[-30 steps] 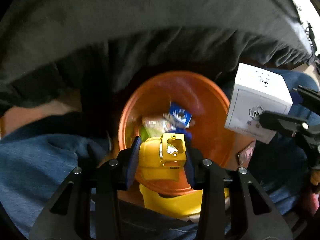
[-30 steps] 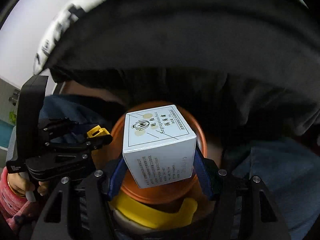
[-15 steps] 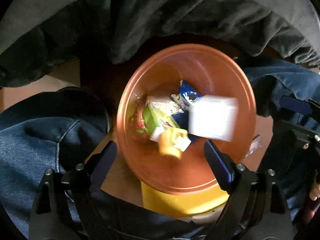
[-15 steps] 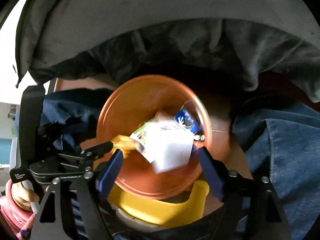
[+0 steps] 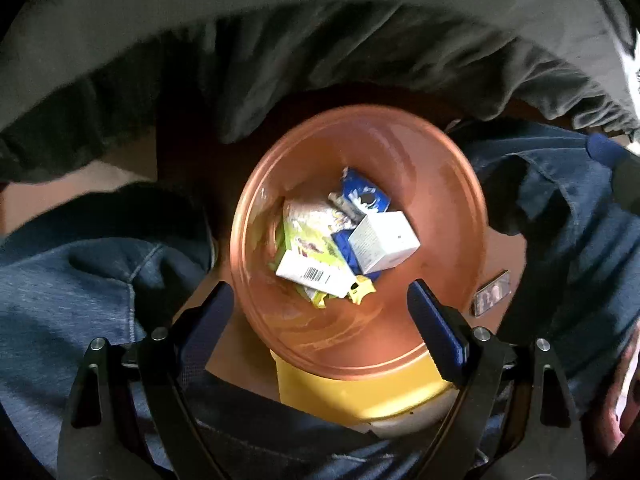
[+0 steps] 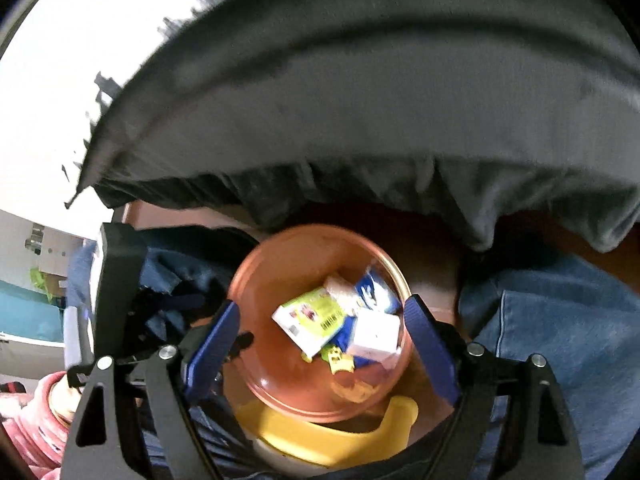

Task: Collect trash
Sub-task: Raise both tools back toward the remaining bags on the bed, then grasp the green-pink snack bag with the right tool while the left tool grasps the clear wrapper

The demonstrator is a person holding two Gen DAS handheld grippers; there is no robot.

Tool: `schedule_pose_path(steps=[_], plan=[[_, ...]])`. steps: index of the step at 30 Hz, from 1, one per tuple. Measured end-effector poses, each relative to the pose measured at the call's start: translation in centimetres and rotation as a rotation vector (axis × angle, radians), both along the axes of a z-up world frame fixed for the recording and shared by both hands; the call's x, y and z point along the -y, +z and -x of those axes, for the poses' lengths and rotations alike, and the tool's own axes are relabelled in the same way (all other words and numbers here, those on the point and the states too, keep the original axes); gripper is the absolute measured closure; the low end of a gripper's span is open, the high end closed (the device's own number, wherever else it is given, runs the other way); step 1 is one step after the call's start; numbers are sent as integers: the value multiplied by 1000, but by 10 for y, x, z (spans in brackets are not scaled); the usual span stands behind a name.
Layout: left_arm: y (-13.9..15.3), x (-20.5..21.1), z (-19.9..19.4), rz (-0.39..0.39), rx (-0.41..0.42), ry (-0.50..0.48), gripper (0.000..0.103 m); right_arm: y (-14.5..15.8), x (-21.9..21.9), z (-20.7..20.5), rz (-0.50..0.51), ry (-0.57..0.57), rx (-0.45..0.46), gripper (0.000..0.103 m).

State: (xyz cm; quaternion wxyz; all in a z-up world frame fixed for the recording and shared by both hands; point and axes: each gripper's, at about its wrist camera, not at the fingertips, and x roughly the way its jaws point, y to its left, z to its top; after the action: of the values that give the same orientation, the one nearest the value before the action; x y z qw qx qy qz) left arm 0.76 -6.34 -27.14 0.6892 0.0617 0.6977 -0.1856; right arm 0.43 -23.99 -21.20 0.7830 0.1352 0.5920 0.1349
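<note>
The largest thing in both views is the round orange plastic bin (image 5: pixel 360 344), seen from above, with its mouth directly ahead of and between both pairs of jaws. It is flanked by the denim-clad legs (image 5: pixel 80 280) of a seated person, and a dark grey garment (image 5: pixel 320 40) fills the upper part of each view. A yellow plastic piece (image 5: pixel 360 392) is seen just under the bin's near rim, close to the jaws.

Inside the bin a heap of trash is seen: a lime-green and white carton with a barcode (image 5: pixel 308 264), a white cardboard cube box (image 5: pixel 384 242), a blue and white snack wrapper (image 5: pixel 364 196) and a small yellow plastic part (image 5: pixel 360 290), all well beyond the jaw tips.

The left gripper (image 5: pixel 320 320) is held with its jaws spread wide and nothing between them. The right gripper (image 6: pixel 320 344) is likewise spread and empty; the left gripper's black frame is seen at that view's left edge.

The step in hand is judged to be the drop-off: both pieces appear released into the bin. The next move is judged to call for both grippers to be lifted clear of the rim, kept open, and carried to whatever trash remains. A small flat dark object (image 5: pixel 492 294) beside the bin cannot be identified.
</note>
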Motion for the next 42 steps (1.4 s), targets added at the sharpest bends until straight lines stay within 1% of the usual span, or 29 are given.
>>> schedule_pose_path(steps=[3, 5, 9, 11, 13, 15, 17, 18, 19, 21, 24, 26, 28, 31, 33, 34, 35, 36, 37, 38, 39, 40, 41, 42], plan=[[26, 3, -1, 45, 69, -23, 17, 27, -2, -6, -5, 23, 69, 21], [48, 2, -2, 100, 132, -28, 17, 53, -2, -8, -1, 42, 150, 21], [99, -7, -4, 172, 297, -19, 17, 106, 1, -18, -26, 68, 315, 18], [128, -14, -6, 201, 404, -12, 17, 132, 5, -30, 1, 63, 413, 12], [147, -19, -10, 219, 479, 4, 17, 154, 10, -48, 55, 54, 510, 10], [164, -27, -18, 235, 543, 33, 12, 174, 14, -76, 117, 47, 608, 7], [178, -34, -28, 248, 590, 64, 12, 189, 18, -107, 164, 55, 658, 7], [183, -37, -35, 251, 604, 76, 12, 197, 18, -131, 187, 64, 674, 7], [188, -40, -43, 250, 612, 89, 12, 204, 19, -149, 202, 70, 680, 7], [195, -46, -58, 257, 625, 115, 12, 214, 18, -200, 227, 87, 670, 6], [205, -53, -81, 273, 642, 146, 12, 221, 17, -262, 260, 69, 632, 6], [210, -58, -93, 272, 656, 157, 12, 219, 14, -303, 293, 72, 605, 6], [210, -61, -101, 274, 660, 165, 12, 211, 8, -340, 322, 91, 552, 6], [211, -65, -117, 265, 657, 178, 12, 197, 2, -377, 398, 110, 500, 6], [211, -68, -125, 261, 653, 184, 12, 185, -3, -395, 453, 133, 471, 6], [210, -69, -129, 258, 649, 187, 12, 179, -7, -402, 474, 153, 455, 12], [210, -70, -132, 255, 646, 190, 12, 173, -9, -408, 486, 169, 439, 27], [209, -70, -137, 252, 643, 196, 12, 166, -12, -414, 489, 191, 400, 39], [209, -71, -141, 251, 638, 200, 12, 160, -12, -417, 502, 197, 374, 60], [208, -71, -144, 253, 633, 202, 12, 156, -12, -417, 522, 196, 362, 71], [208, -71, -147, 256, 628, 206, 12, 155, -11, -414, 516, 203, 367, 73], [209, -72, -150, 261, 625, 210, 12, 156, -12, -410, 498, 215, 374, 83], [209, -71, -153, 266, 623, 209, 12, 158, -10, -405, 496, 216, 387, 88], [210, -71, -156, 268, 621, 207, 12, 161, -7, -400, 496, 201, 405, 89]])
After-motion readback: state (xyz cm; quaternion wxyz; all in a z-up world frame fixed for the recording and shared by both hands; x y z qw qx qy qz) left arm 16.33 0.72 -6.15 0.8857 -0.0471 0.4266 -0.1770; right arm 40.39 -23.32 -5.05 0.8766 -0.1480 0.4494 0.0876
